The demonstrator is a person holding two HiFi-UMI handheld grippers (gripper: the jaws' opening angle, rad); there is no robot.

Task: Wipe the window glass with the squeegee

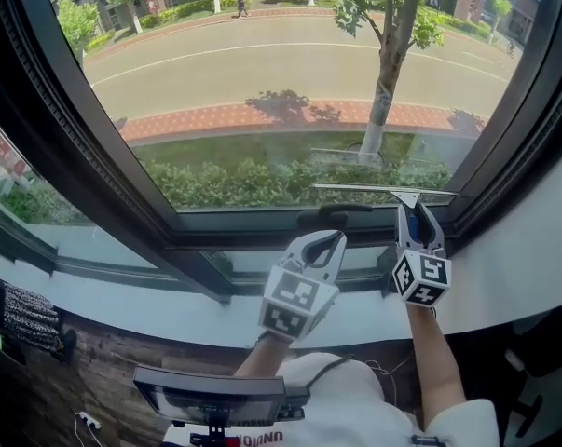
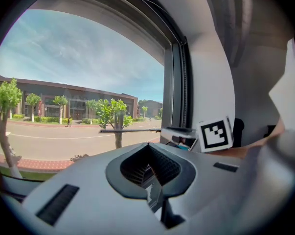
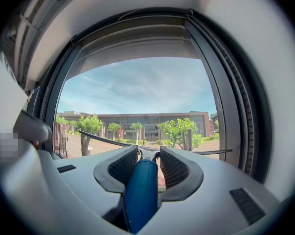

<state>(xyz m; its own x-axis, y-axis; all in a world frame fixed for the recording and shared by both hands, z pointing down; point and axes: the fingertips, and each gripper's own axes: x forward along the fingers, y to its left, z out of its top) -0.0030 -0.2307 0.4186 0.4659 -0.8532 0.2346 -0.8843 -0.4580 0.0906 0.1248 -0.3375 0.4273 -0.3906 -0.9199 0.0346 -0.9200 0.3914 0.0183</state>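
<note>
The squeegee (image 1: 383,191) lies level along the window glass (image 1: 262,82) bottom edge, its handle pointing down, clamped in the right gripper (image 1: 418,210) jaws. The left gripper (image 1: 339,237) jaws meet, empty.

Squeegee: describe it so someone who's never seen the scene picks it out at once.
Take the big window glass facing the street and go to its lower right, just above the dark bottom frame. The squeegee is the long thin horizontal strip there, on a blue handle clamped in the right tongs. It is the only held tool; the left tongs beside it are shut on nothing.
</note>
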